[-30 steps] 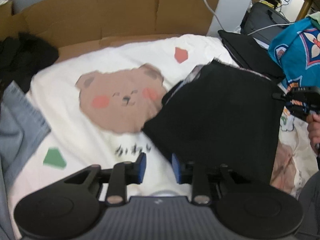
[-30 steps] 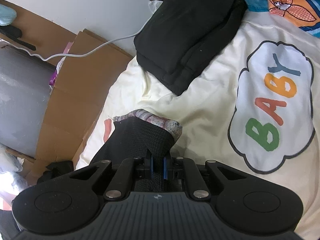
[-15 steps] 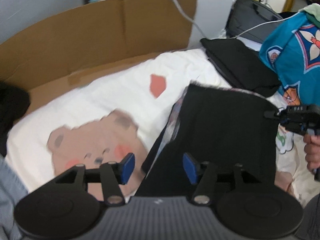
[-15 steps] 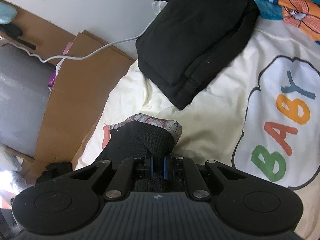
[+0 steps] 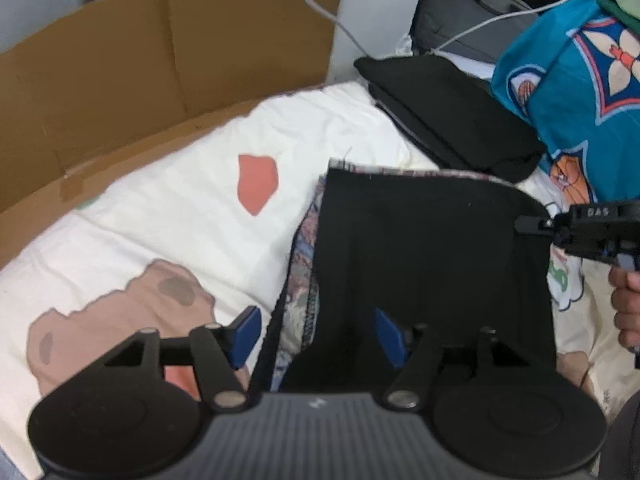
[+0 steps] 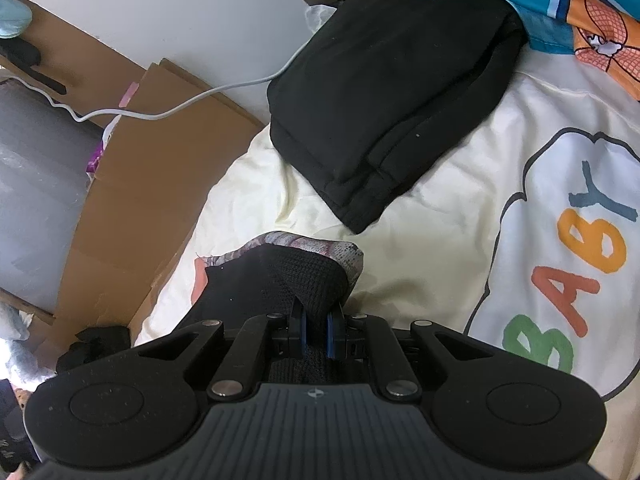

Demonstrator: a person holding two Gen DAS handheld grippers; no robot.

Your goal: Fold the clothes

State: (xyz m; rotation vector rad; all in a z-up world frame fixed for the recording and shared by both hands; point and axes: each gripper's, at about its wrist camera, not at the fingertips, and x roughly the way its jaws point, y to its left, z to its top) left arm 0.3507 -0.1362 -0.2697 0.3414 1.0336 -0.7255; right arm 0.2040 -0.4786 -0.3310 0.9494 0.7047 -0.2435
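A black garment with a patterned grey-pink lining [image 5: 432, 248] hangs spread above the cream bedspread [image 5: 192, 200]. My left gripper [image 5: 316, 332] is open, its blue pads on either side of the garment's near left edge, not closed on it. My right gripper [image 6: 316, 334] is shut on the garment's corner [image 6: 288, 276]; it also shows at the right edge of the left wrist view [image 5: 576, 226], holding the garment's right side.
A folded black garment [image 6: 384, 96] lies on the bed beyond. A teal patterned cloth [image 5: 576, 92] is at the right. Brown cardboard [image 5: 160, 60] and a white cable [image 6: 192, 100] line the wall side. A dark bag [image 5: 468, 12] stands behind.
My left gripper has opened wide and moved right, up to the garment's left edge. My right gripper stays shut on the garment and has shifted slightly toward the folded black garment.
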